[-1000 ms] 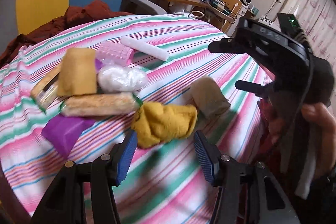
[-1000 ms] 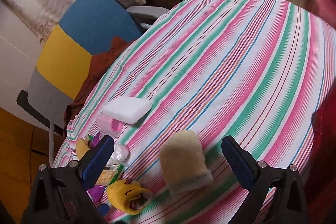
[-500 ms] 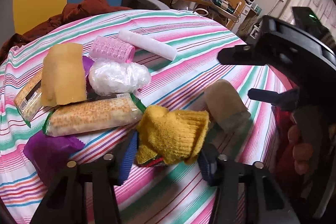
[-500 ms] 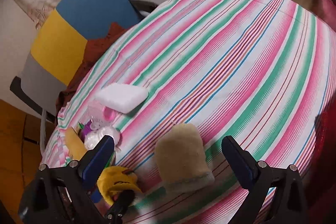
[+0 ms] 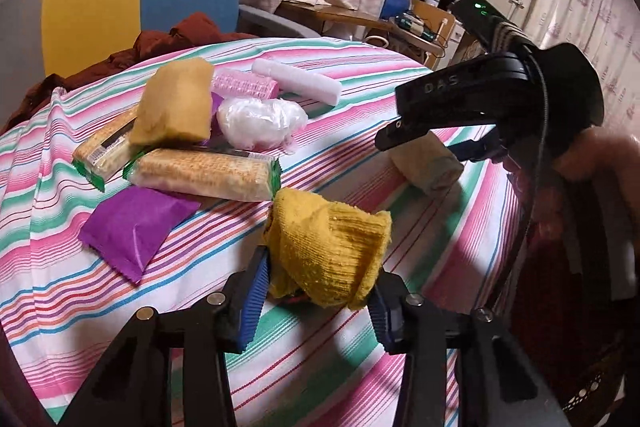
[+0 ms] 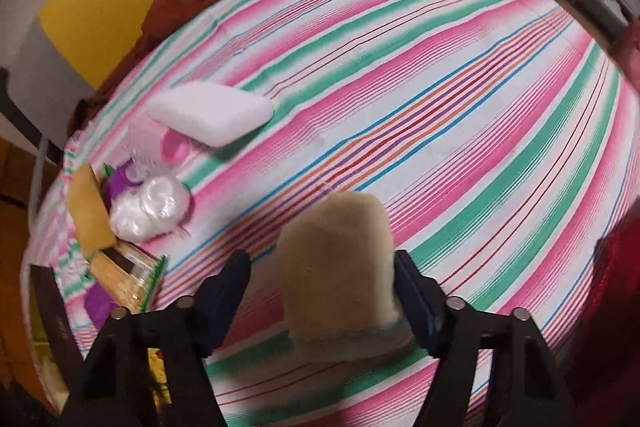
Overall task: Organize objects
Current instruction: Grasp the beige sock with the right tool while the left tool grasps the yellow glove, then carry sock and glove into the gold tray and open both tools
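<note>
The yellow knit cloth (image 5: 330,253) sits bunched between the fingers of the left gripper (image 5: 316,301); both blue pads press its sides, so the jaws are clamped on it. It lies on the striped tablecloth (image 5: 400,99) at the gripper's tips.

The beige fleece mitt (image 6: 340,267) lies between the fingers of the right gripper (image 6: 324,291), cuff end toward the camera. The right finger touches its edge; a narrow gap appears at the left finger, and motion blur prevents telling whether the jaws grip it.

Ahead and left of the left gripper lie:
- a purple packet (image 5: 132,229), nearest;
- a cracker pack (image 5: 204,173) just beyond it;
- a second cracker pack (image 5: 106,147) farther left, with a tan sponge (image 5: 176,107) resting on it;
- a clear plastic-wrapped bundle (image 5: 260,123);
- a pink hair roller (image 5: 244,87);
- a white foam block (image 5: 298,85), farthest.

In the left view, the right gripper appears ahead and right, over the mitt.
</note>
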Demonstrator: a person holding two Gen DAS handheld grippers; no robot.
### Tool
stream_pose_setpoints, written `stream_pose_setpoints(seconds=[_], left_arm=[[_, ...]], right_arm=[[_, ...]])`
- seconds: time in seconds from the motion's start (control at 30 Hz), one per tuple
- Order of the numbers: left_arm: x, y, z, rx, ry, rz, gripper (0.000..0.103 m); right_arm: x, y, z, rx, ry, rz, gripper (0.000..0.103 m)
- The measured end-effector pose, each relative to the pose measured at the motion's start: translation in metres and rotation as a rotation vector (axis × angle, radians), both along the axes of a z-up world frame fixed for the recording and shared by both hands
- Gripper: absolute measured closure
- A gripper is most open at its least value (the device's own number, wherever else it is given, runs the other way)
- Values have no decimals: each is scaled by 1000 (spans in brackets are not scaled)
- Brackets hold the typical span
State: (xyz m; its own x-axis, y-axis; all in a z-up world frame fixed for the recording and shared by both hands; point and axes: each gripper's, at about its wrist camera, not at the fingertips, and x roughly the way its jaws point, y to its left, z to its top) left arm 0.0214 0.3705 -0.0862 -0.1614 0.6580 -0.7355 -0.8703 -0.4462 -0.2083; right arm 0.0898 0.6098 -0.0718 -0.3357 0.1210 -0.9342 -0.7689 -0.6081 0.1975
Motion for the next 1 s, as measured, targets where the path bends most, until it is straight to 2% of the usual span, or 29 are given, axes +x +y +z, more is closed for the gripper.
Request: stream_pose_setpoints(seconds=[0.03,0.3,0.57,0.63,0.7,0.77,1.0], left_arm=[[0,2,-1,0,-5,-2,57],[-16,15,-1,-24,-94,10,52],[-14,30,-2,-43,-58,12,50],[-14,29,-2,-42,-57,10,53],[-11,24,1,-43,-48,4,59],[-9,20,4,-38,-50,2,61],[11,-12,29,13,-29,-16,61]], right_arm=[[1,0,0,0,0,0,45],[-6,-6,1,8,-17,23,45],[-5,-8,-1,1,-31,28,43],[-4,-7,0,1,-27,28,44],[-3,-8,2,-8,-1,32,47],[-3,-9,5,-21,34,48,47],[2,-19,25,-18,159,98,47]])
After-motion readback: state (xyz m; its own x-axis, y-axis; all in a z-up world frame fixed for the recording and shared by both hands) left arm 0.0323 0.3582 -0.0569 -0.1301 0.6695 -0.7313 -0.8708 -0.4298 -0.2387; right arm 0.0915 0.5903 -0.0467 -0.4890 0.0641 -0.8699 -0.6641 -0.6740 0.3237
